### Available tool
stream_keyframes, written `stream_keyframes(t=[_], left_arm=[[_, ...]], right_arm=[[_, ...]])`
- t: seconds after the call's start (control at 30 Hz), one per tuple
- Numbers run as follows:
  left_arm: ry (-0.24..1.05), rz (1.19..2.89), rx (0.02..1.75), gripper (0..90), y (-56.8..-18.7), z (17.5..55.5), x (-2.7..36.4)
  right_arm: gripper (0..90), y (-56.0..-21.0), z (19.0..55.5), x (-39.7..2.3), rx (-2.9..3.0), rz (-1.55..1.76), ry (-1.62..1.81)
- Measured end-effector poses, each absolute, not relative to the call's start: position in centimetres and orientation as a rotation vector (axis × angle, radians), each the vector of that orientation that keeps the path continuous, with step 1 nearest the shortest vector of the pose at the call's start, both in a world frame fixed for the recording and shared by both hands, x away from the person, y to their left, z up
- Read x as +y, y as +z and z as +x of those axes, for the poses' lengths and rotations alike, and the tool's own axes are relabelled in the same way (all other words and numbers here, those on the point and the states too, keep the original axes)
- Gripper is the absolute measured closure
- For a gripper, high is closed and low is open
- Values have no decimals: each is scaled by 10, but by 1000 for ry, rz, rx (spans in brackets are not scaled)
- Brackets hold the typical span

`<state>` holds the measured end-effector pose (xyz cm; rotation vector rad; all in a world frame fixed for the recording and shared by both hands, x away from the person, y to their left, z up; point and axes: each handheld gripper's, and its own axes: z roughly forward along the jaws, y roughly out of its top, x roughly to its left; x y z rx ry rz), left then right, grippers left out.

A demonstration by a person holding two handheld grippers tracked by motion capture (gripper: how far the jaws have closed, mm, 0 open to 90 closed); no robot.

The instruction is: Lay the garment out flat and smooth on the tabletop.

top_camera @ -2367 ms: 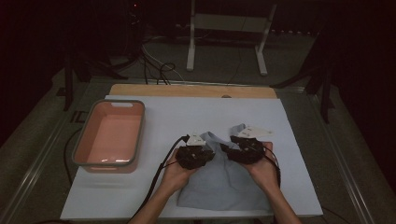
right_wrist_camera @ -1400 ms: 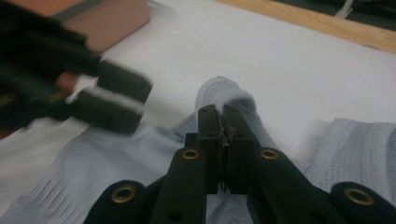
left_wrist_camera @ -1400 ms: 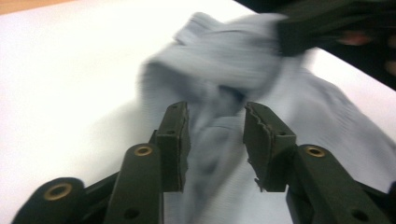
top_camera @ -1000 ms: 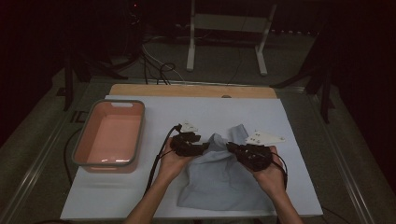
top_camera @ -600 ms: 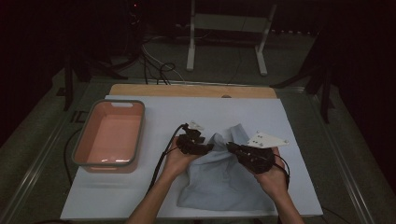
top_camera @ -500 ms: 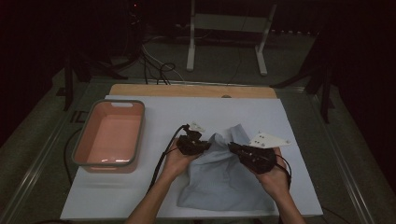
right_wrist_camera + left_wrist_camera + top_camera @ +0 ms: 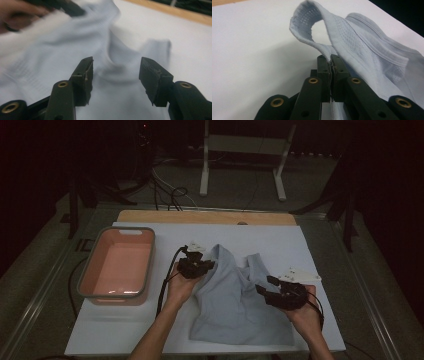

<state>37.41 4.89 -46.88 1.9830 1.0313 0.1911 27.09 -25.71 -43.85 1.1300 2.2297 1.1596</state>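
A light blue-grey sleeveless top (image 7: 235, 300) lies rumpled on the white mat (image 7: 310, 245). My left gripper (image 7: 209, 265) is shut on a ribbed edge of the top (image 7: 367, 50) at its upper left corner. In the left gripper view the pads (image 7: 331, 58) pinch the hem, which loops up above them. My right gripper (image 7: 263, 286) is at the top's right side. Its jaws have just been opening and stand apart (image 7: 116, 67) with nothing pressed between them. The cloth (image 7: 62, 45) lies blurred beyond them. A hand with the left gripper (image 7: 67, 7) shows at that view's upper left.
A salmon-pink basin (image 7: 90, 270) stands on the mat's left part. A wooden strip (image 7: 200, 216) runs along the table's far edge. Cables and a white metal stand (image 7: 240, 150) are on the dark floor behind. Bare mat lies right of the top.
My right gripper has let go of the cloth, opened, and moved right and nearer to me. My left gripper stays shut on the hem, shifted slightly. The top lies spread wider.
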Motion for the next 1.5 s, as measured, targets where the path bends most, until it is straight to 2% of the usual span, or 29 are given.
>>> stream_keyframes(t=[0.27,0.3,0.4,0.5,1.03,1.2,1.5], left_arm=[[247,1946,1138,873,-469,386,59],[248,1941,1151,849,-469,387,60],[244,1938,1162,638,-469,385,64],[242,1933,1159,540,-466,380,67],[223,1928,1086,459,-461,346,81],[230,1919,1091,430,-462,339,87],[203,1929,1087,422,-470,326,92]], right_arm=[[432,-453,272,-281,2213,1221,1109],[429,-454,273,-282,2211,1225,1104],[413,-456,276,-286,2210,1244,1091],[398,-460,279,-289,2208,1270,1073],[396,-471,293,-311,2168,1367,1014],[364,-474,297,-314,2164,1390,1007],[349,-481,305,-319,2152,1428,985]])
